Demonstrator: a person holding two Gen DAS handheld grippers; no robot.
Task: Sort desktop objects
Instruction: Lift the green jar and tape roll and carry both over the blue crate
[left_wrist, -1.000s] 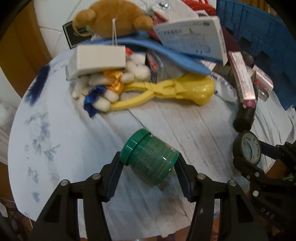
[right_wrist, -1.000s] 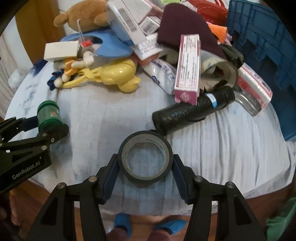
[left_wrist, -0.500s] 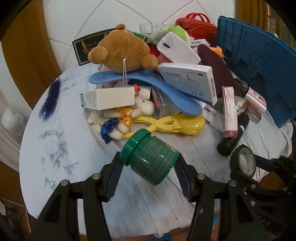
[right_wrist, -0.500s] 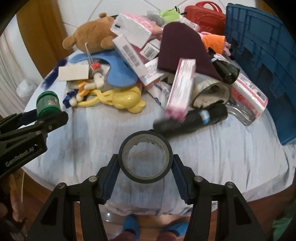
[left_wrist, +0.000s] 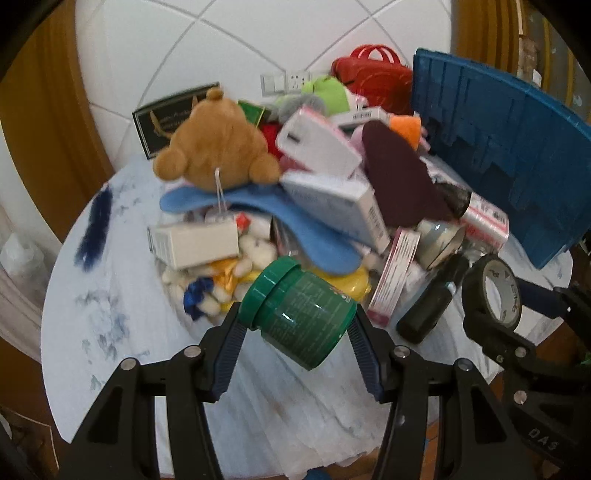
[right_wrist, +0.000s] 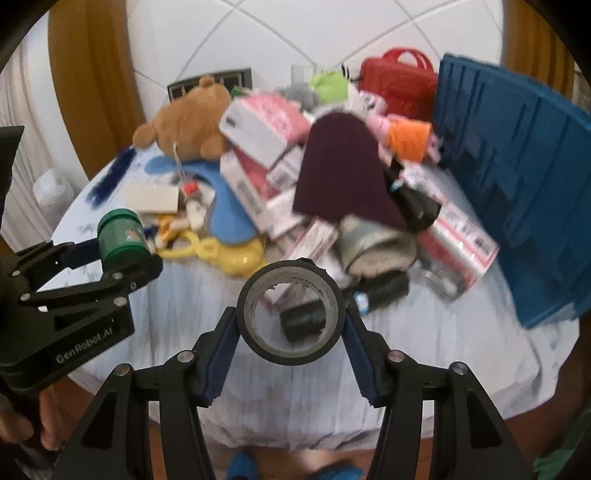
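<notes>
The left hand-held gripper (left_wrist: 295, 332) clamps a tilted green jar (left_wrist: 301, 312) above the desk (left_wrist: 122, 332) while the right (right_wrist: 291, 332) pinches a tape roll (right_wrist: 291, 312) (both aloft), so the jar's smooth, slanted wall could slip free.

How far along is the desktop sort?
Early. Done: nothing visibly sorted yet. In hand: the left gripper is shut on the green screw-lid plastic jar, and the right gripper is shut on the black tape roll, both lifted off the table. Left: the heap, including the brown teddy bear, yellow plastic tongs and boxes, beside the blue plastic crate.
</notes>
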